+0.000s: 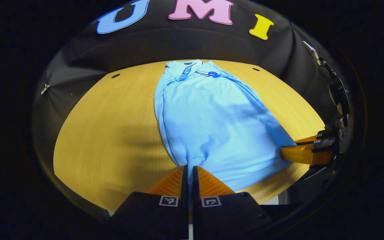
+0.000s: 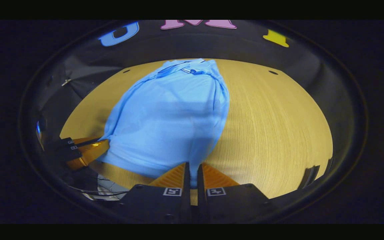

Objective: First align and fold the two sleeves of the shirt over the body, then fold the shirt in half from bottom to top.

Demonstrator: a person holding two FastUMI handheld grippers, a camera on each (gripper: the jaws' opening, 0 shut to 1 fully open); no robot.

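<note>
A light blue shirt [image 1: 212, 116] lies lengthwise on the wooden table [image 1: 112, 133], collar at the far end, both sleeves folded in over the body. My left gripper [image 1: 189, 168] is shut on the shirt's near bottom hem at one corner. My right gripper [image 2: 192, 165] is shut on the hem at the other corner of the shirt [image 2: 168, 120]. The right gripper [image 1: 283, 151] also shows at the right of the left gripper view, pinching the hem. The left gripper [image 2: 107, 143] shows at the left of the right gripper view, holding the hem too.
Bare wood lies on both sides of the shirt, with the table [image 2: 272, 126] wide open to the right in the right gripper view. Two small dark holes [image 1: 115, 75] [image 1: 256, 69] sit near the table's far edge. Black cloth walls surround the table.
</note>
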